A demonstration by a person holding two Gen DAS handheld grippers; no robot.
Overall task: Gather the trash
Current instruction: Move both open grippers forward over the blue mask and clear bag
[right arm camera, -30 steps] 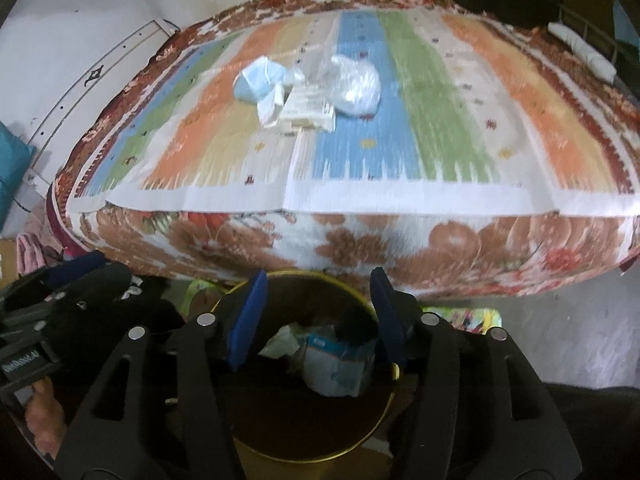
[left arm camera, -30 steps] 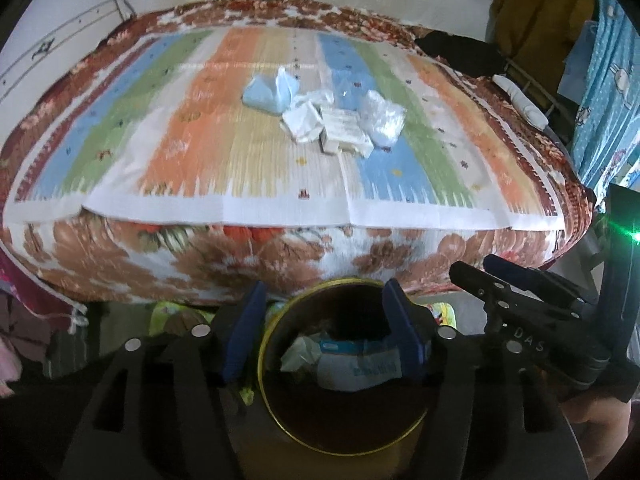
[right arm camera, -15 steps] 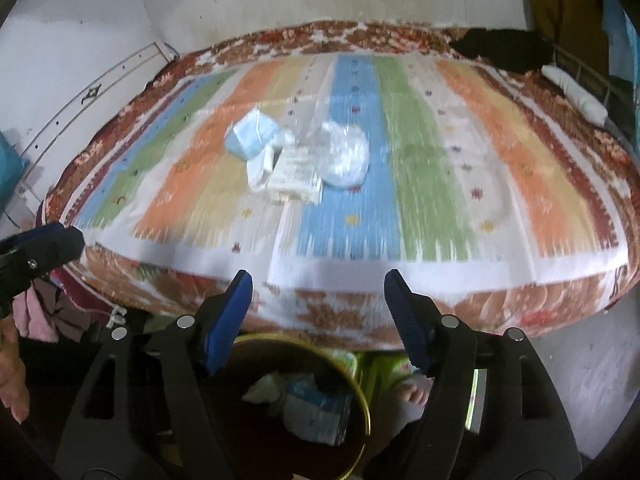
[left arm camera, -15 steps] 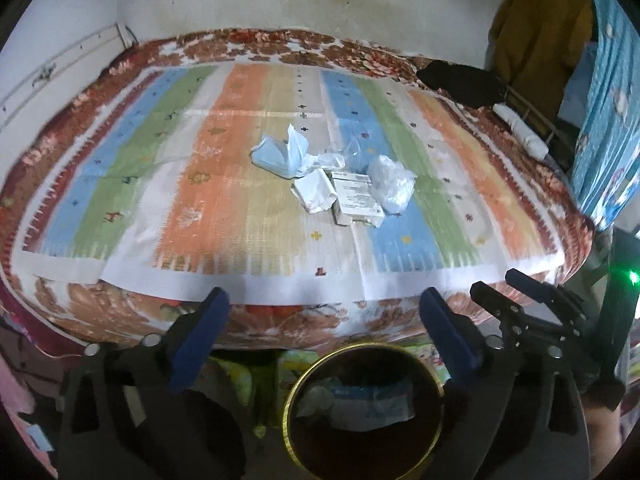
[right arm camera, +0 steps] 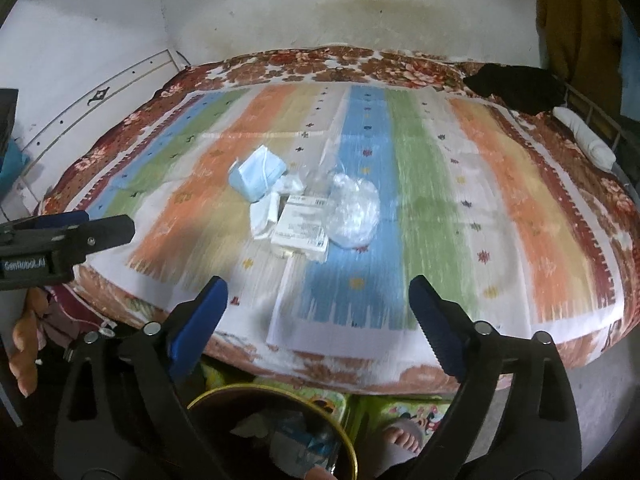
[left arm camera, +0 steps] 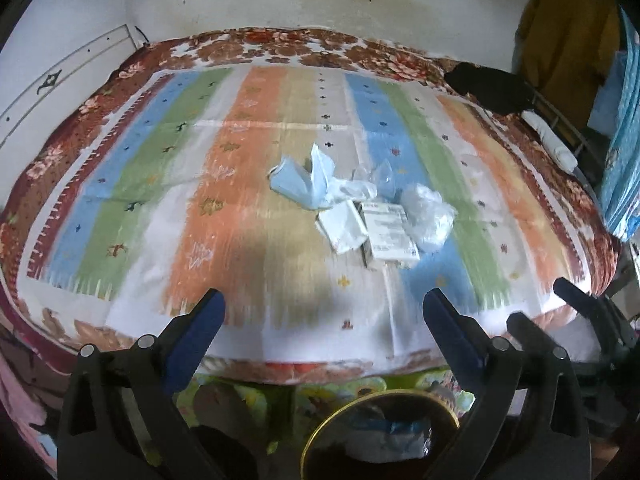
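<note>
A small heap of trash lies mid-bed on the striped cloth: a blue face mask (left arm camera: 301, 184) (right arm camera: 256, 178), a folded white paper (left arm camera: 342, 229) (right arm camera: 262, 216), a white printed box (left arm camera: 390, 232) (right arm camera: 302, 232) and a crumpled clear plastic bag (left arm camera: 428, 216) (right arm camera: 354, 212). My left gripper (left arm camera: 326, 312) is open and empty, hanging over the bed's near edge. My right gripper (right arm camera: 318, 300) also holds nothing, its jaws still opening. A gold-rimmed bin (left arm camera: 380, 436) (right arm camera: 272, 432) with trash inside stands on the floor below both grippers.
The bed (right arm camera: 520, 208) fills both views, backed by a white wall. A black cloth (right arm camera: 516, 88) and a white roll (right arm camera: 588, 140) lie at the far right corner. A bare foot (right arm camera: 400, 440) stands beside the bin. A hand (right arm camera: 24, 356) holds the left gripper's body.
Both grippers have risen from over the bin and moved toward the bed, and their jaws have opened wide. The bin has dropped to the bottom edge of both views.
</note>
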